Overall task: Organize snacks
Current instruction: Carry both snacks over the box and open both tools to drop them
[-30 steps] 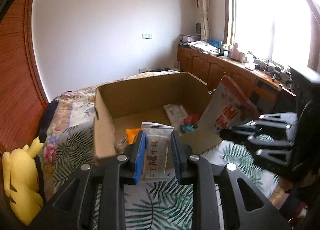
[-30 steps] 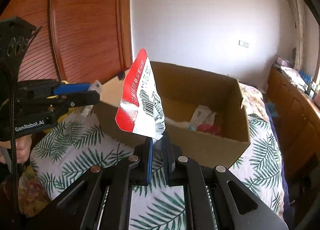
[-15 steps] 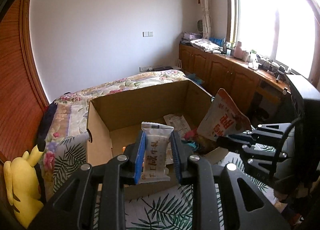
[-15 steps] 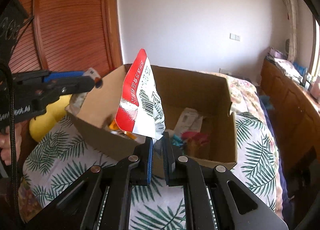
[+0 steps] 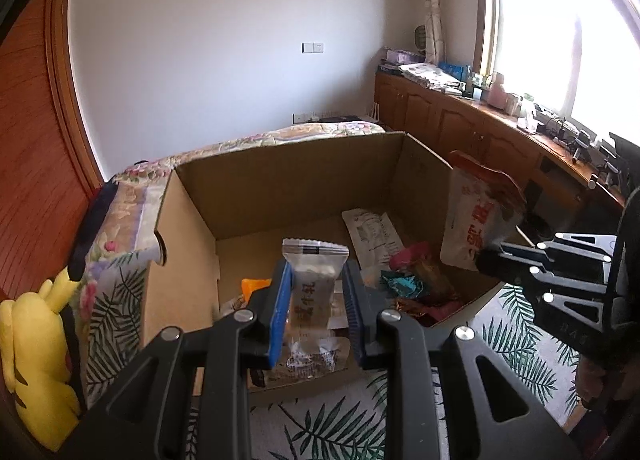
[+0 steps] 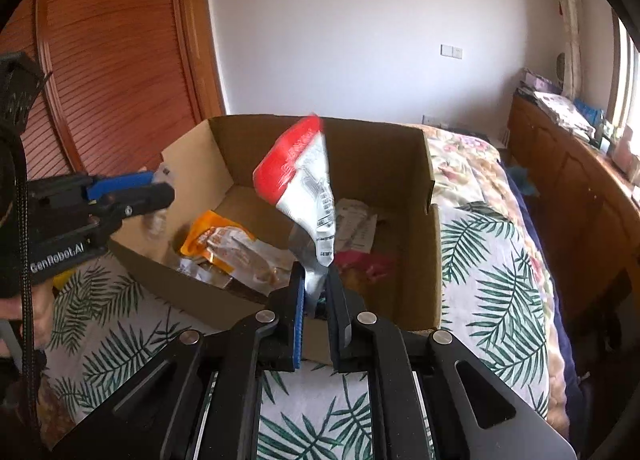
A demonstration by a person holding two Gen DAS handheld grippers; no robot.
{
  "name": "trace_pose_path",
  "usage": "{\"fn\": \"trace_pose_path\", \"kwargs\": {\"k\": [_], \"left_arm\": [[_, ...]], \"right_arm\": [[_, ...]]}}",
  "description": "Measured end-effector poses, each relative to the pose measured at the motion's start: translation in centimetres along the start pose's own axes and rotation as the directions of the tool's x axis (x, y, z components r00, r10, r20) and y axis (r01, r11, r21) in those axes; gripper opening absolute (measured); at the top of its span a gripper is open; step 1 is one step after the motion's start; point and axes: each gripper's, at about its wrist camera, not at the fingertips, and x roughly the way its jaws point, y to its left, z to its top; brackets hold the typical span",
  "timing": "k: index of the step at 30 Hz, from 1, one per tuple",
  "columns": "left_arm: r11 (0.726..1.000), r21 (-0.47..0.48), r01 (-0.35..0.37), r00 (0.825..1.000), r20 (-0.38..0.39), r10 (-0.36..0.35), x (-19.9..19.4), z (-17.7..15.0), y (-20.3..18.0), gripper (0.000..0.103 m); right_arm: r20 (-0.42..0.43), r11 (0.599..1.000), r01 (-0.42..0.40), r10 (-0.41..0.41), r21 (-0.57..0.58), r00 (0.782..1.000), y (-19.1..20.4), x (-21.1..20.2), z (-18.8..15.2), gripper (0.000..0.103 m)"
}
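An open cardboard box [image 5: 280, 163] stands on the bed, with several snack packets lying on its floor. My left gripper [image 5: 318, 276] is shut on a small clear packet [image 5: 314, 292] with Chinese writing, held upright over the box's near left part. In the right wrist view the left gripper [image 6: 160, 189] reaches in over the box's left wall [image 6: 188, 163]. My right gripper [image 6: 315, 274] is shut on the bottom corner of a red and white bag [image 6: 300, 175], which stands up over the box's near edge. From the left wrist view, that bag [image 5: 476, 219] and the right gripper [image 5: 486, 258] sit at the box's right side.
An orange packet [image 6: 216, 238], a white one [image 6: 356, 223] and a pink one [image 6: 368, 262] lie in the box. A yellow plush toy [image 5: 36, 356] sits at the left. The leaf-print bedspread [image 6: 492, 268] surrounds the box; wooden cabinets [image 5: 452, 127] line the right wall.
Both grippers have moved forward and now reach over the box, each still holding its packet. The red and white bag has swung and tilted, and its top is blurred.
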Motion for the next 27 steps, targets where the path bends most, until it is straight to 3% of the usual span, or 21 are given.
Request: {"fn": "trace_pose_path", "kwargs": {"k": [9,16,22,27], "left_arm": [[1.0,-0.006,-0.015,1.0,0.004,0.015,0.0,-0.5,0.4,0.038],[1.0,-0.016,-0.017,1.0,0.016,0.017,-1.6,-0.8,0.8,0.039],[1.0,-0.016,-0.011,0.999,0.045,0.012,-5.3,-0.9,0.6,0.04],[1.0,-0.012,0.017,0.996,0.088,-0.016,-9.7,-0.8,-0.4,0.051]], "right_arm": [[0.011,1.0,-0.012,0.012,0.012,1.0,0.5,0.3,-0.1,0.012],[0.035,1.0,-0.023,0.023,0.002,0.999,1.2,-1.0,-0.6,0.012],[0.082,1.0,-0.022,0.023,-0.019,0.996,2.4,-5.1,-0.7,0.013],[0.15,0.999,-0.03,0.032,-0.014,0.988,3.4,-9.8,-0.5,0.018]]}}
